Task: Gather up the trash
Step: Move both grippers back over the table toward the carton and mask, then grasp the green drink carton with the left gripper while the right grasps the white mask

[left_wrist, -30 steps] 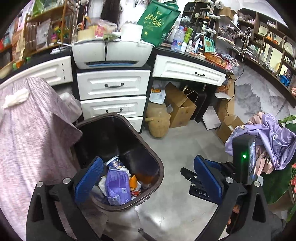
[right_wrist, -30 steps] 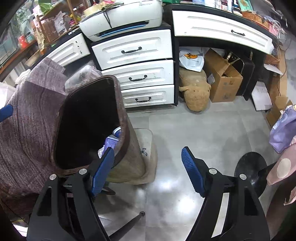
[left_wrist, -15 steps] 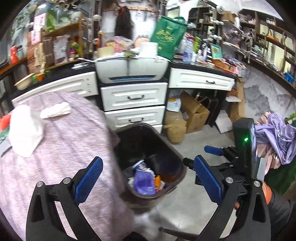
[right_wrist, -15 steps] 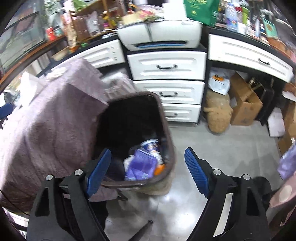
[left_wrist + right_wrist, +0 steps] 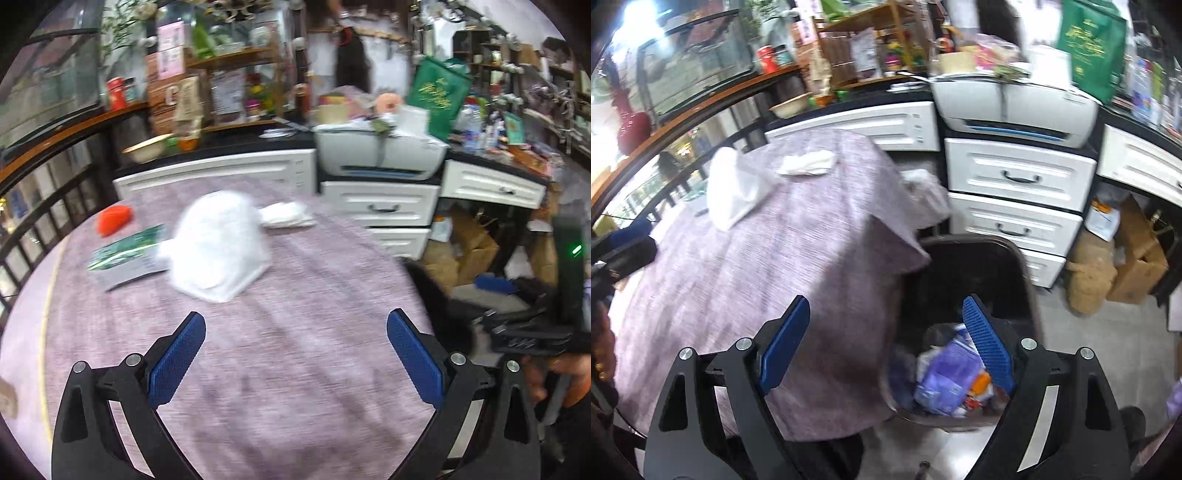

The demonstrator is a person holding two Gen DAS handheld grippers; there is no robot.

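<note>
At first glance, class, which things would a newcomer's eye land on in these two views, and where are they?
A big white crumpled bag sits mid-table on the purple tablecloth, with an orange-red scrap and a green packet to its left. Beside the table stands a dark trash bin with a purple wrapper inside.

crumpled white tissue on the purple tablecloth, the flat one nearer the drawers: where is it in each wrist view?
Left wrist: crumpled white tissue above centre, just right of the big white bag.
Right wrist: upper left, right of the bag.
Shared landmark: the white printer, right of and above the tissue in both.
</note>
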